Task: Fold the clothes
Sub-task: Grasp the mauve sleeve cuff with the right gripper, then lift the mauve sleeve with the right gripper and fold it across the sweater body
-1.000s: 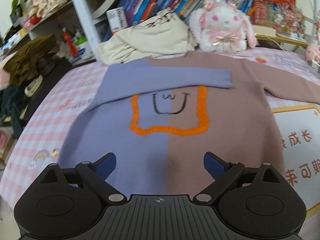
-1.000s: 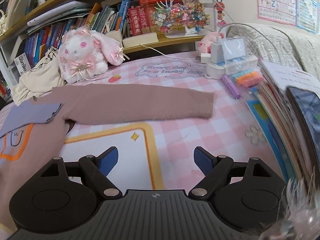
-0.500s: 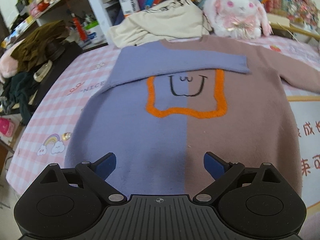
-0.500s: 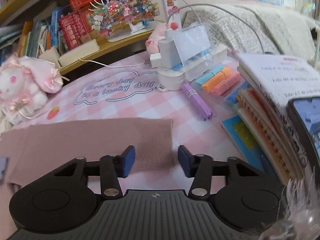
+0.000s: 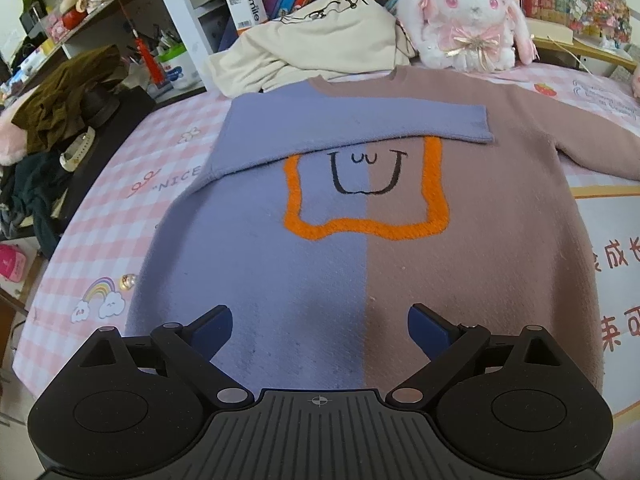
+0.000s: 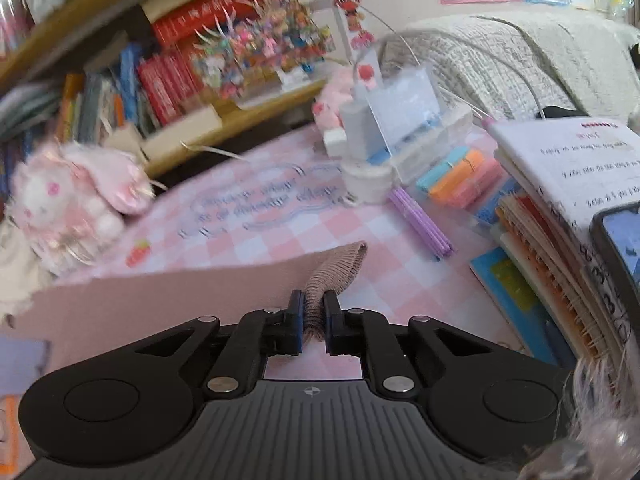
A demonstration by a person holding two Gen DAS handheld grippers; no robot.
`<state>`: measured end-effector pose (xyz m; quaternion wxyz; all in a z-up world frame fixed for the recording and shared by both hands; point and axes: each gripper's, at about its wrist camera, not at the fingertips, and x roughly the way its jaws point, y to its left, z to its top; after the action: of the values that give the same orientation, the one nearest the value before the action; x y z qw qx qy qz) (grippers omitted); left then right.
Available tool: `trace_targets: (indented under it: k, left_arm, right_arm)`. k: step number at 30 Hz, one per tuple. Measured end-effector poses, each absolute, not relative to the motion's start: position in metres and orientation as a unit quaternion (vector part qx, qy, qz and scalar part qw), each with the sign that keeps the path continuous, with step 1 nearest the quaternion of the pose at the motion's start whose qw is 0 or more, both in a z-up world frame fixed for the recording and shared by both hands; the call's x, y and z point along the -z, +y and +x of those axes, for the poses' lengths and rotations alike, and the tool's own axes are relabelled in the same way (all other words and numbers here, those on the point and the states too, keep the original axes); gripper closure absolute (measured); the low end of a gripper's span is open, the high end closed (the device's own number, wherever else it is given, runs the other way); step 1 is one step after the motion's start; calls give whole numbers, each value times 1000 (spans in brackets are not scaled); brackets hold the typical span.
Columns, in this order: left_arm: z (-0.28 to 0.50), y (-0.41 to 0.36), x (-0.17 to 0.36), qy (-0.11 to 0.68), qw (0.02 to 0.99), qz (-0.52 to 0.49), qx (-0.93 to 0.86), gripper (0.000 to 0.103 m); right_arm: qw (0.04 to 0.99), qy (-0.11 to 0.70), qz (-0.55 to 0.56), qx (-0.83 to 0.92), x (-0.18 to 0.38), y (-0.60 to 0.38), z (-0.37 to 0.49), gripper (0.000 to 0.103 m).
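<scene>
A half purple, half pink-brown sweater (image 5: 360, 240) with an orange frame and a smiling face lies flat on the pink checked cover. Its purple sleeve (image 5: 360, 124) is folded across the chest. My left gripper (image 5: 320, 332) is open and empty, hovering over the sweater's lower hem. My right gripper (image 6: 312, 320) is shut on the ribbed cuff of the pink-brown sleeve (image 6: 332, 276) and holds it lifted off the cover; the rest of that sleeve (image 6: 168, 292) stretches away to the left.
A white bunny plush (image 5: 468, 20) and a cream garment (image 5: 320, 44) lie behind the sweater's collar, below bookshelves. Dark clothes (image 5: 60, 112) pile at the left. Stacked notebooks (image 6: 560, 208), a phone (image 6: 620, 248), purple pens (image 6: 420, 224) and a white stand (image 6: 384, 148) crowd the right.
My right gripper moved forward over the sleeve's end, shut on the cuff and raised it. My left gripper drew back slightly, still open above the hem.
</scene>
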<state>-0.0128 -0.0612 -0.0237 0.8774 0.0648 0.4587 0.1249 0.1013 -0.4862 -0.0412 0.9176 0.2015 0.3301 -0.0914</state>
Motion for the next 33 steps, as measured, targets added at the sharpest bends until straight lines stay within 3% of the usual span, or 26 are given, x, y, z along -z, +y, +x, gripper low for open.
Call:
trace_targets:
  k: [17,33]
  left_arm:
    - [-34,-44,21,386,912,96,-99,7]
    - [-49,44,13,309,946,87,-45,7]
  right_arm:
    - [934,297,196,-37,-27,-408,122,93]
    - [944,298,103,-98,-70,-239,145,93]
